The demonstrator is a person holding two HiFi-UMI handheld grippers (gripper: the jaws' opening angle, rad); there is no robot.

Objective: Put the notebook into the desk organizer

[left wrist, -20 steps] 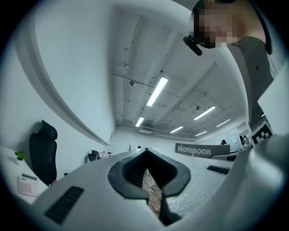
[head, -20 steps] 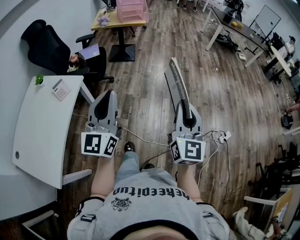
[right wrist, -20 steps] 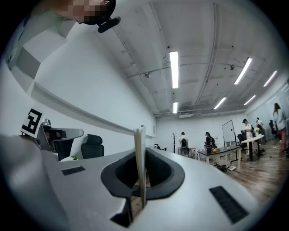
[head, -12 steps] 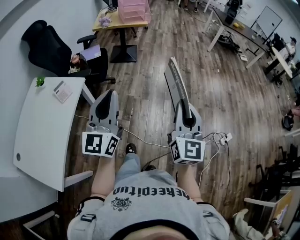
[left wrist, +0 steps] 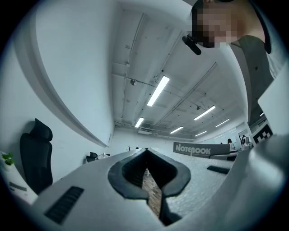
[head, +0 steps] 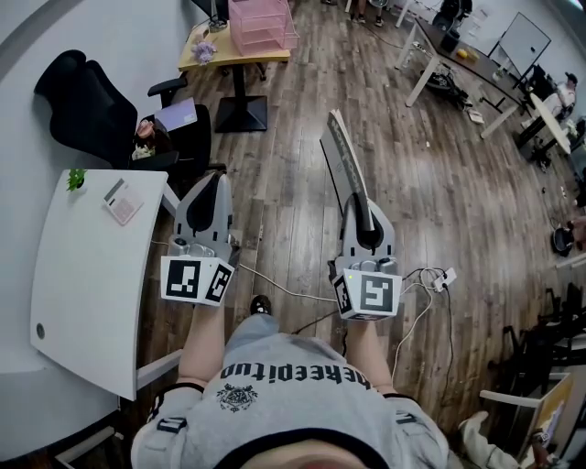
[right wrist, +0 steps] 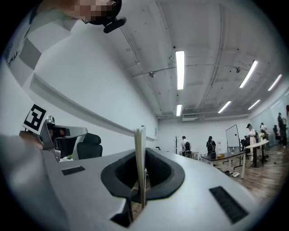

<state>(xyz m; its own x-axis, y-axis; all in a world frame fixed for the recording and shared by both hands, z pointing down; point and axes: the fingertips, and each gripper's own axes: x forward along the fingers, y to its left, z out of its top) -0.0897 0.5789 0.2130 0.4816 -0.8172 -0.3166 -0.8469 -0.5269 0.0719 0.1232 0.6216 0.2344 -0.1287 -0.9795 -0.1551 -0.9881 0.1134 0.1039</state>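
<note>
Currently: right claw point(head: 360, 206) is clamping the notebook point(head: 343, 156) edge-up, held forward over the floor point(head: 284, 174); left claw point(head: 212, 179) is hovering alongside, closed, empty; desk organizer point(head: 259, 23) is standing on the far table point(head: 206, 57).

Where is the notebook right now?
In the head view, the notebook stands on edge, clamped in the right gripper, right of centre above the wooden floor, well short of the pink desk organizer at the top.

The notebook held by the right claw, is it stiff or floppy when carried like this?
Probably fairly stiff: the notebook stands straight out of the right claw without drooping. It looks thin and likely light. Held by one end only, it may pivot if bumped.
</note>
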